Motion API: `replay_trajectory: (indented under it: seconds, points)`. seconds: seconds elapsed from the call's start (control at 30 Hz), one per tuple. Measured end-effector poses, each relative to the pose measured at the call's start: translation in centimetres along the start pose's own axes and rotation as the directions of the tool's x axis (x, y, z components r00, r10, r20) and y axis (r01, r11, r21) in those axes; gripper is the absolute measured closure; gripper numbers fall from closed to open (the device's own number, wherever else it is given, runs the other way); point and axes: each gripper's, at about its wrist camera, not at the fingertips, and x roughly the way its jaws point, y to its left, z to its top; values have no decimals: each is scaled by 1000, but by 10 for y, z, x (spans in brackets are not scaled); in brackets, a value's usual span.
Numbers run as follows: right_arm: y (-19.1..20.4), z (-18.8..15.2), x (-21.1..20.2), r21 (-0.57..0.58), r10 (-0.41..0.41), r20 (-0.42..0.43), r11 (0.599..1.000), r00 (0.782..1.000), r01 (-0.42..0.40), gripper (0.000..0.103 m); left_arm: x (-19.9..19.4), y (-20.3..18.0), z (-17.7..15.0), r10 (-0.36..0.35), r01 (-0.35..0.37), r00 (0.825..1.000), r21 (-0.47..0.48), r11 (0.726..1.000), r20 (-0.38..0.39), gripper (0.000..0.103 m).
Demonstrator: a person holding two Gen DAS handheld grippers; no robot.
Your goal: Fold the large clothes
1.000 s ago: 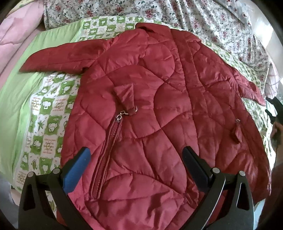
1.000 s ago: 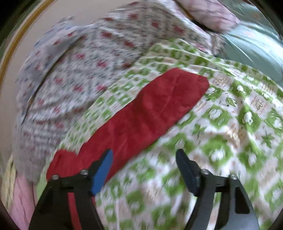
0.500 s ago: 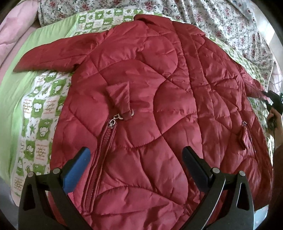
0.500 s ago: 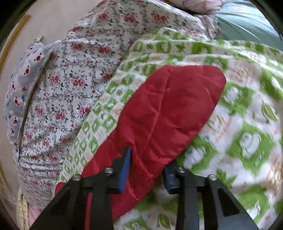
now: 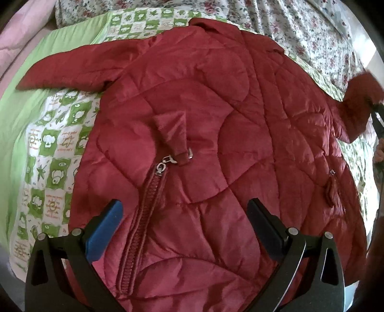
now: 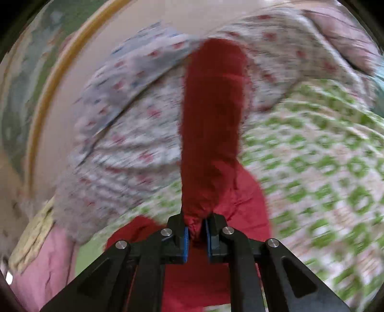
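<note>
Sleeve [image 6: 211,124] pinched between right gripper [image 6: 196,236] pads, standing beyond them; jacket [image 5: 204,148] spread under left gripper [image 5: 183,224] (fingers wide, empty) — carry sleeve across chest, keeping it flat.

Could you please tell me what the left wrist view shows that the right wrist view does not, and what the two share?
Only the left wrist view shows the whole dark red quilted jacket spread flat, its pocket zipper, the far sleeve lying on the plain green sheet, and the open left gripper above the hem.

Only the right wrist view shows the right gripper shut on the other sleeve, lifted off the bed, and a wall behind.

Both show the jacket, the green-and-white checked blanket and the floral quilt.
</note>
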Motion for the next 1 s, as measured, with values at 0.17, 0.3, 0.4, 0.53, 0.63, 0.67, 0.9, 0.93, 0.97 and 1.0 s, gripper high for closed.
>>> replay_trajectory:
  seconds: [0.17,0.3,0.4,0.53,0.63,0.67,0.9,0.93,0.97,1.0]
  points:
    - [69,-37,33,-66,123,-146,989,982,-133,93,-9,12,4,-32,33,999,-22,999,7,0]
    - [119,-80,72,-151,122,-285,974,951,-170,93,-20,20,9,-63,64,998,-34,997,21,0]
    - [140,-111,95,-192,88,-353,968,932,-164,93,-26,29,14,-80,82,996,-51,995,28,0]
    - [167,-148,114,-280,40,-400,946,916,-164,93,-31,42,22,-110,112,993,-81,990,36,0]
    - [186,-173,124,-317,38,-440,928,897,-195,93,-31,51,32,-168,170,985,-109,979,29,0]
    - [192,-180,125,-333,35,-449,921,893,-203,93,-30,54,38,-195,197,980,-122,973,28,0]
    - [222,-245,139,-485,-49,-562,828,826,-281,86,-24,63,89,-298,299,954,-152,942,34,0]
    - [222,-250,139,-500,-63,-561,820,825,-278,85,-22,62,97,-308,309,951,-145,940,34,0]
    - [221,-253,138,-510,-73,-565,814,822,-278,85,-18,59,106,-311,312,950,-139,940,30,0]
    - [219,-254,138,-505,-73,-565,819,822,-274,85,-12,56,117,-318,318,948,-133,939,22,0]
